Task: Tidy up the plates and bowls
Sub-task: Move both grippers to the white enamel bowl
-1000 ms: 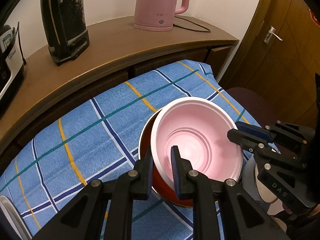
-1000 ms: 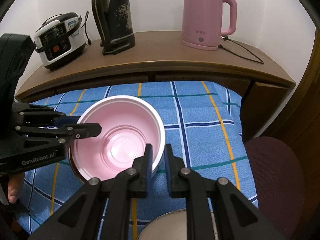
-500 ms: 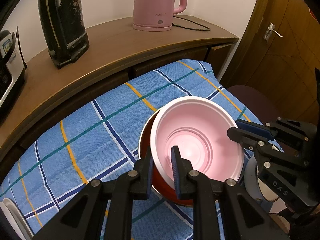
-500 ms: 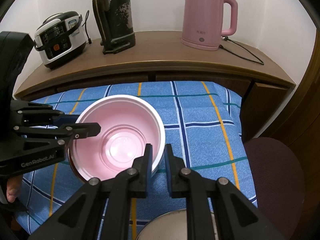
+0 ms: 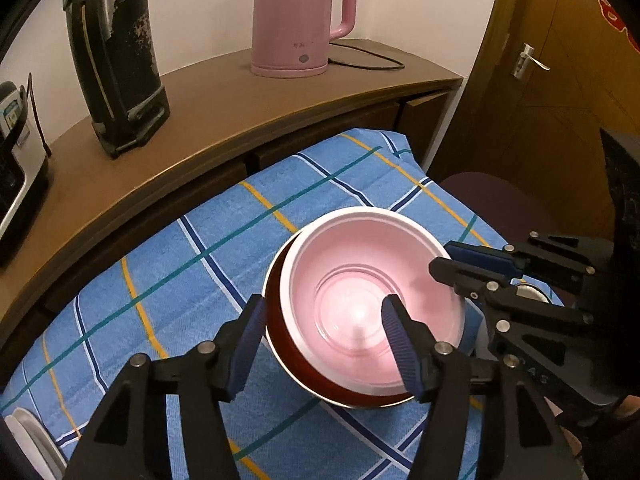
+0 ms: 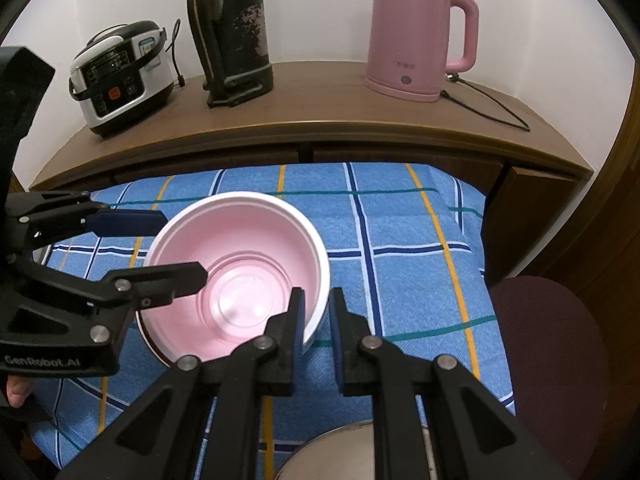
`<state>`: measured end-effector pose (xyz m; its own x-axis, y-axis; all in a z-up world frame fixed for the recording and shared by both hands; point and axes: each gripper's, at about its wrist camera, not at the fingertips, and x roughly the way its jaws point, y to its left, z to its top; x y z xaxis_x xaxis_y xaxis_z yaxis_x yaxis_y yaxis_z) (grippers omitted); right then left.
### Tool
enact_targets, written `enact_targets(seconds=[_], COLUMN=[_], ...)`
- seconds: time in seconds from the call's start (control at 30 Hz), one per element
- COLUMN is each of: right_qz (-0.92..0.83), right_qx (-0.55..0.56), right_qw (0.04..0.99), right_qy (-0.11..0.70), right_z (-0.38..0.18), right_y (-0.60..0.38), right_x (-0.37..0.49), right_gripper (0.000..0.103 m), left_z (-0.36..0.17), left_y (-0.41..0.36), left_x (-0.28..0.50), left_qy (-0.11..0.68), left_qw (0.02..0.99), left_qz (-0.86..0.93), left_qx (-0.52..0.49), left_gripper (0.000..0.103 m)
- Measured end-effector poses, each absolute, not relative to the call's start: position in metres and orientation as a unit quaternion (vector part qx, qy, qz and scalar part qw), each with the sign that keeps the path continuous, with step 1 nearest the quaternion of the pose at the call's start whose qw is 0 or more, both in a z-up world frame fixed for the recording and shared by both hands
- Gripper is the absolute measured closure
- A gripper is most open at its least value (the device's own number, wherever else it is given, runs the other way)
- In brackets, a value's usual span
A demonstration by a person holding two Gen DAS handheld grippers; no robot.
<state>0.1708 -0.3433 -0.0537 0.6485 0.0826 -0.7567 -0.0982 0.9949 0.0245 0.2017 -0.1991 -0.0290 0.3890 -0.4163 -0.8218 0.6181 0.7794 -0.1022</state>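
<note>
A pink bowl sits nested in a dark red bowl on the blue checked cloth. My left gripper straddles the near rims of both bowls. Its jaws are opening, one finger outside the red bowl and one inside the pink bowl, and the pads touch neither. My right gripper is shut on the pink bowl's rim at the opposite side, one finger inside and one outside.
A wooden shelf behind the cloth carries a pink kettle, a black flask and a rice cooker. A metal dish lies under my right gripper. A pale plate shows at the cloth's near left. A maroon stool stands on the right.
My left gripper has let go of the pink bowl's rim and spread wide. The right gripper has kept still, shut on the rim.
</note>
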Motion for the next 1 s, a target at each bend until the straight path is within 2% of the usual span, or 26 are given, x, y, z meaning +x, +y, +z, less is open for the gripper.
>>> enact_targets(seconds=[0.13,0.2,0.23,0.3,0.37,1.0], right_qz=[0.052,0.056,0.06,0.059,0.051,-0.001], right_qx=[-0.004,0.003,0.009,0.009,-0.006,0.034], right_qw=[0.909,0.913,0.917,0.923,0.925,0.937], right_qy=[0.413,0.405,0.395,0.381,0.376,0.347], right_z=[-0.053,-0.05,-0.046,-0.04,-0.035,-0.02], right_y=[-0.344,-0.345,-0.346,-0.346,-0.342,-0.39], right_x=[0.17,0.169,0.166,0.162,0.158,0.086], right_gripper=[0.089,0.085,0.068,0.045,0.046,0.046], left_z=[-0.031,-0.031,-0.03,-0.029,-0.028,-0.011], left_y=[-0.196,-0.195,-0.195,-0.194,-0.194,-0.211], left_x=[0.206,0.207,0.208,0.207,0.207,0.168], left_qy=[0.46,0.461,0.46,0.457,0.455,0.426], left_qw=[0.827,0.827,0.829,0.83,0.832,0.833], left_qz=[-0.306,-0.304,-0.301,-0.301,-0.298,-0.335], left_qx=[0.106,0.107,0.107,0.108,0.11,0.11], left_gripper=[0.041,0.041,0.041,0.038,0.032,0.032])
